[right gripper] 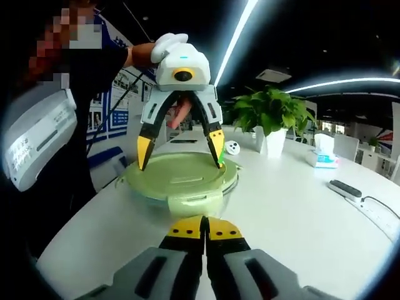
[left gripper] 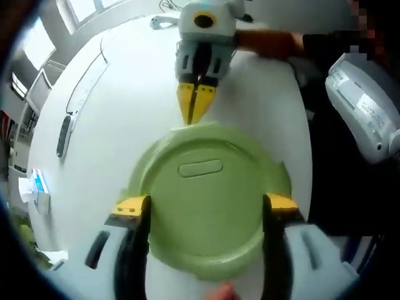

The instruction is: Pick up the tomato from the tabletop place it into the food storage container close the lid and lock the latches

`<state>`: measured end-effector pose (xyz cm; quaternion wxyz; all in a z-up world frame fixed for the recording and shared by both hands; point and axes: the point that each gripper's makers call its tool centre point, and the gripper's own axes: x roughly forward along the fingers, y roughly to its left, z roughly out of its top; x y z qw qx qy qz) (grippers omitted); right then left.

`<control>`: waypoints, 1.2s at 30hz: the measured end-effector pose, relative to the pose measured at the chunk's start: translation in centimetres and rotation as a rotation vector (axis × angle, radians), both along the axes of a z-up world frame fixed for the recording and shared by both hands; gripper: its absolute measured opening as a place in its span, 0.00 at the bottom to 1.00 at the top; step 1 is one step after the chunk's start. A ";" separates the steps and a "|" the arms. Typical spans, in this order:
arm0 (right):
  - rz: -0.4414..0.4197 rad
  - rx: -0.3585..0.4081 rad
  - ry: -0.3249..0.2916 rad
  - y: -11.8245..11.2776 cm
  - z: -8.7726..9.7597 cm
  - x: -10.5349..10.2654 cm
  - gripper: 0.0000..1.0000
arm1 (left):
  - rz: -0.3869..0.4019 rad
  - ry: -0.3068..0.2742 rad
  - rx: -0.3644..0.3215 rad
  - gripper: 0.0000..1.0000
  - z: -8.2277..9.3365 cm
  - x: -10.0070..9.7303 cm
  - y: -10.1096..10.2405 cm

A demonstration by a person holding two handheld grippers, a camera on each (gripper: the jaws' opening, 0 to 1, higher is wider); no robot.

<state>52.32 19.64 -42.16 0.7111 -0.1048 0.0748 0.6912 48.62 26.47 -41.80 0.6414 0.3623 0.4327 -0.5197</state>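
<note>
In the left gripper view we look down on the round green lid (left gripper: 206, 206) of the food storage container, which sits on the white table (left gripper: 125, 125). The left gripper (left gripper: 206, 209) has its jaws spread wide, one yellow-tipped jaw at each side of the lid, at or just outside its rim; we cannot tell from here whether the tips actually touch it. In the right gripper view we see the same left gripper (right gripper: 181, 149) from the front, its jaws spread over the lid (right gripper: 181, 175), which sits on the clear container (right gripper: 187, 190). The right gripper (right gripper: 203, 230) has its jaws pressed together with nothing between them, and its tips point at the container's near side. From the left gripper view the right gripper (left gripper: 195, 103) shows its closed yellow tips just at the lid's far edge. We cannot make out the tomato; through the clear wall the contents are too blurred to tell. Further along the table we see a potted plant (right gripper: 270, 119), a tissue box (right gripper: 323, 153) and a power strip (right gripper: 365, 201).
</note>
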 end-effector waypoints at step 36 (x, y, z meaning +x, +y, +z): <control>-0.318 0.005 -0.105 -0.8 6.7 -5.7 0.08 | 0.020 -0.182 -0.351 0.67 3.7 -1.0 1.3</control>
